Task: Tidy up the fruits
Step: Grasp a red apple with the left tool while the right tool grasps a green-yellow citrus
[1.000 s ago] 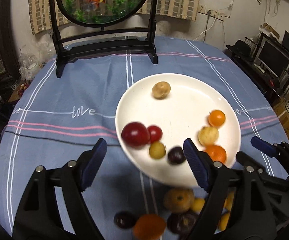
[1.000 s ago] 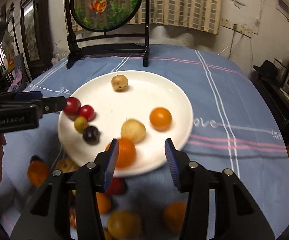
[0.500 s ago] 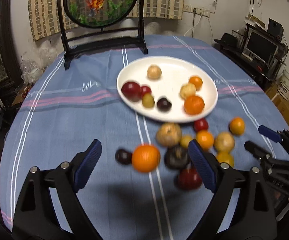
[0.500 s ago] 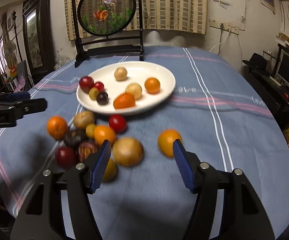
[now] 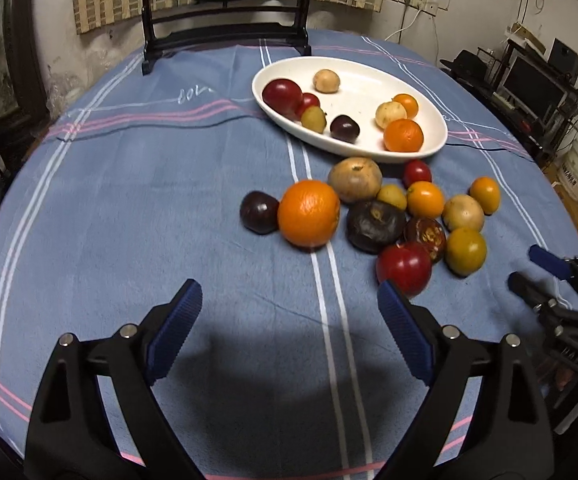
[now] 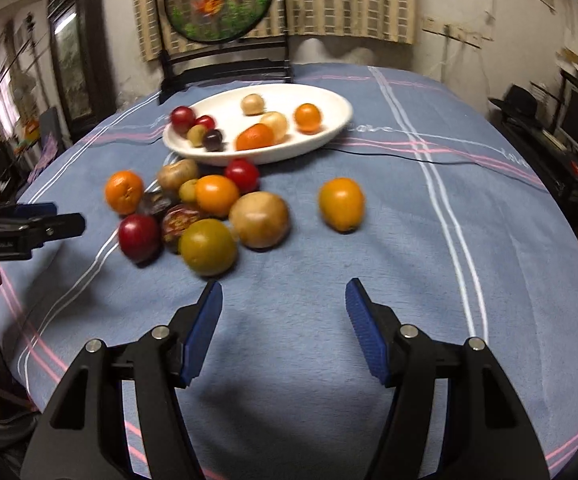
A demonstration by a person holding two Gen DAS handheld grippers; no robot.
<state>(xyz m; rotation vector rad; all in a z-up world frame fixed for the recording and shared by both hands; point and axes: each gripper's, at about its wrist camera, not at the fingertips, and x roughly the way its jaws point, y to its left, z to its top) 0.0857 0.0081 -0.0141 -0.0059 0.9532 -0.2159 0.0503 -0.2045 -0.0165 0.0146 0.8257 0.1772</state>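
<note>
White plate [image 5: 437,142] at table's far side: seven fruits inside, red plum [image 5: 282,93] leftmost, orange [image 5: 403,135] at right. Loose fruit pile [image 5: 373,208] just in front on blue tablecloth [image 5: 129,208]. Bare cloth wide at left and near edge. Left gripper [image 5: 289,320] spread wide, empty; right gripper [image 6: 283,312] apart, empty.

Round goldfish screen [image 6: 219,0] on a black stand, striped blue tablecloth [image 5: 129,208] (faint lettering), dark monitor [image 5: 537,88].
</note>
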